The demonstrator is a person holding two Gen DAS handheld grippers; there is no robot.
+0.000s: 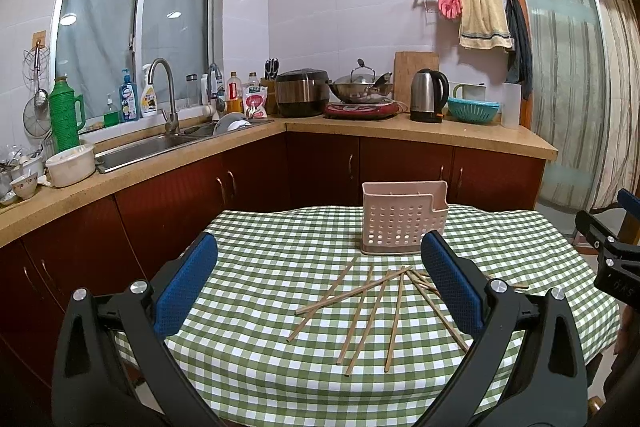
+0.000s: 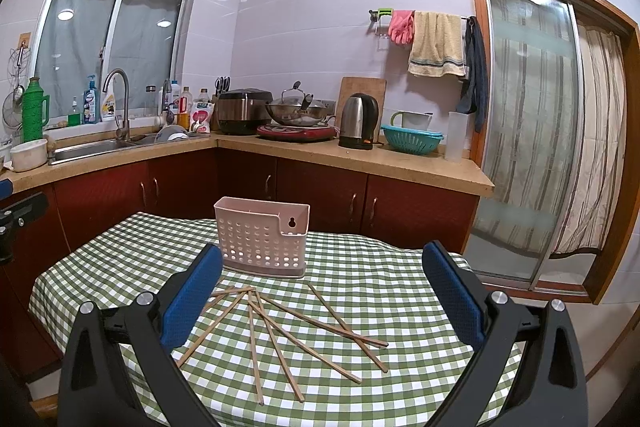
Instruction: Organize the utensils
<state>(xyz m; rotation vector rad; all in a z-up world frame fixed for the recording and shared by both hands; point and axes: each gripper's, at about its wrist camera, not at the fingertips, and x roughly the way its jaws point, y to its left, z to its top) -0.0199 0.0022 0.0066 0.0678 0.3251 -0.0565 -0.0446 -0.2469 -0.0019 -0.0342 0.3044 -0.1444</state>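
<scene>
Several wooden chopsticks (image 1: 372, 303) lie scattered on the green checked tablecloth (image 1: 272, 259), fanned out in front of a pink perforated utensil holder (image 1: 402, 219) that stands upright and looks empty. My left gripper (image 1: 320, 247) is open and empty, held above the table short of the chopsticks. In the right wrist view the chopsticks (image 2: 288, 327) lie between my open, empty right gripper (image 2: 324, 255) and the holder (image 2: 262, 235). The right gripper's body shows at the right edge of the left wrist view (image 1: 612, 251).
A kitchen counter (image 1: 400, 129) runs behind the table with a sink (image 1: 136, 151), rice cooker (image 1: 302, 93), wok, kettle (image 1: 428, 95) and teal colander. Dark red cabinets stand below. A sliding glass door (image 2: 532, 147) is at the right. The table edge (image 2: 40, 283) drops off at the left.
</scene>
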